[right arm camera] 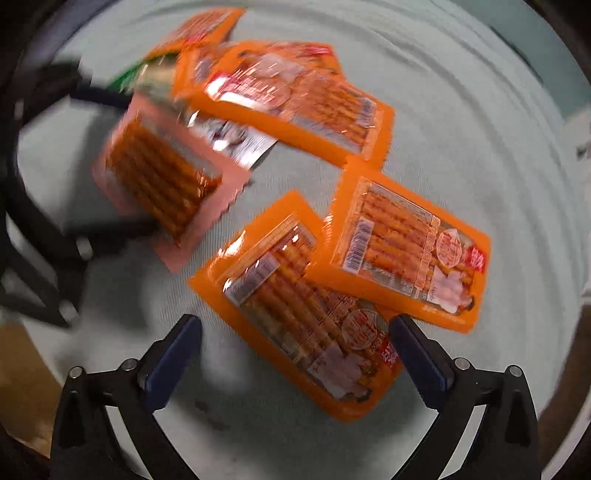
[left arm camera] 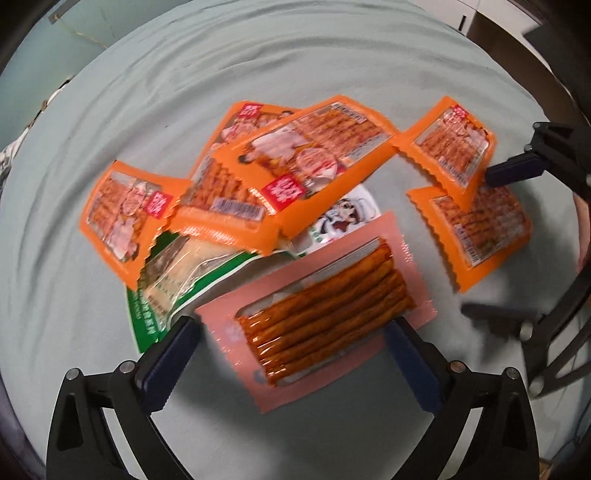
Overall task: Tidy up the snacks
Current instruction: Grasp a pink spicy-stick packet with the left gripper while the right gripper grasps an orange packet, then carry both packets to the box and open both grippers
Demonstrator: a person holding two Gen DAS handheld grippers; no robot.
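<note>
Several snack packets lie on a pale green cloth. In the left wrist view my left gripper is open, its fingers on either side of a pink packet of red sticks. Behind it lie a green packet, a white packet and several orange packets. My right gripper is open at the right, by two orange packets. In the right wrist view my right gripper is open over the near orange packet; another orange packet overlaps it. The pink packet lies at the left.
The cloth covers a round table; its edge curves along the top of the left wrist view. A dark floor and furniture lie beyond. Bare cloth lies to the right of the packets in the right wrist view.
</note>
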